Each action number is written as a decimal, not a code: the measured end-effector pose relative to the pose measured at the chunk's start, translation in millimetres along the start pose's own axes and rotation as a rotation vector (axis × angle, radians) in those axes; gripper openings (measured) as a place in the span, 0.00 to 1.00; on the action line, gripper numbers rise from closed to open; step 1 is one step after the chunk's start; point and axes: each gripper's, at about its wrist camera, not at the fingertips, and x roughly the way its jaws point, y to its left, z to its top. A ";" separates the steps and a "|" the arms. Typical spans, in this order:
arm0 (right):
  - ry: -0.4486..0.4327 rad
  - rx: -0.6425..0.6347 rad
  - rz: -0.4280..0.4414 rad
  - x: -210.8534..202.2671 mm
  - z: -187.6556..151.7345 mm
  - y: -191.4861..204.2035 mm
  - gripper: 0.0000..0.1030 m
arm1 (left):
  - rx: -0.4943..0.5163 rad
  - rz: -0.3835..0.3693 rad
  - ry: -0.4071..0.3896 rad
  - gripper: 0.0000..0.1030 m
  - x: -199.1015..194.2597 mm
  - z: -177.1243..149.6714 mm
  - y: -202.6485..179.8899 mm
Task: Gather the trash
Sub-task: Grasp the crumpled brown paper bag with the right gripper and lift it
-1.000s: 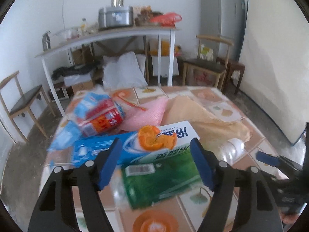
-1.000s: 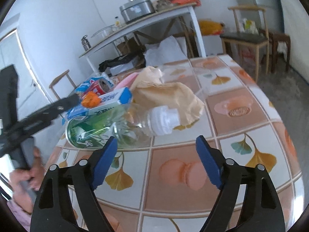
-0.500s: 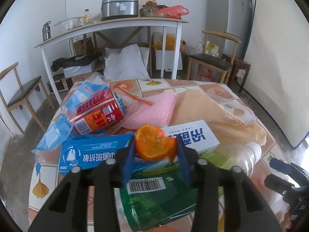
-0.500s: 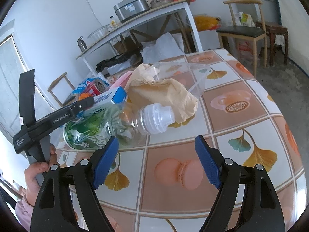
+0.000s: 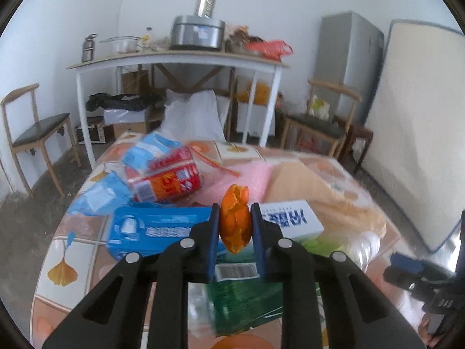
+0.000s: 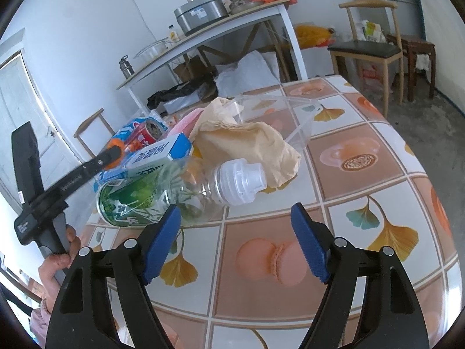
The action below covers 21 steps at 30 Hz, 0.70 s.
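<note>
My left gripper [image 5: 234, 212] is closing its blue pads on a piece of orange peel [image 5: 234, 224] and holds it just above the trash pile on the tiled table [image 6: 363, 197]. Under it lie a white-and-blue box [image 5: 290, 218], a blue packet [image 5: 157, 226], a red can [image 5: 168, 180] and a clear bottle with a green label [image 6: 151, 197]. From the right wrist view the left gripper [image 6: 113, 152] shows with the peel [image 6: 116, 145] at its tip. My right gripper [image 6: 235, 208] hangs near the bottle's white cap [image 6: 241, 180], its jaws closing slightly with nothing between them.
A crumpled brown paper bag [image 6: 247, 142], a pink cloth [image 5: 247, 174] and a clear plastic tub [image 6: 276, 110] lie behind the pile. Beyond the table stand a white work table [image 5: 174, 58], wooden chairs [image 5: 32, 133] [image 6: 369, 46], a fridge [image 5: 348, 67] and a mattress [image 5: 415, 122].
My left gripper went from wide open around the box to pinched on the orange peel, and has lifted it off the box. The right gripper has hardly moved.
</note>
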 end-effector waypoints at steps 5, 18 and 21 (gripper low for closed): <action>-0.011 0.013 -0.022 -0.9 1.6 -1.8 0.70 | -0.056 -0.029 -0.019 0.20 -5.9 0.3 12.4; 0.019 -0.297 -0.106 10.0 69.4 37.3 0.70 | -0.091 -0.009 -0.024 0.20 -10.3 -2.2 21.9; 0.099 -0.366 -0.128 44.0 90.7 49.3 0.70 | -0.086 -0.008 -0.038 0.20 -12.8 -1.9 21.0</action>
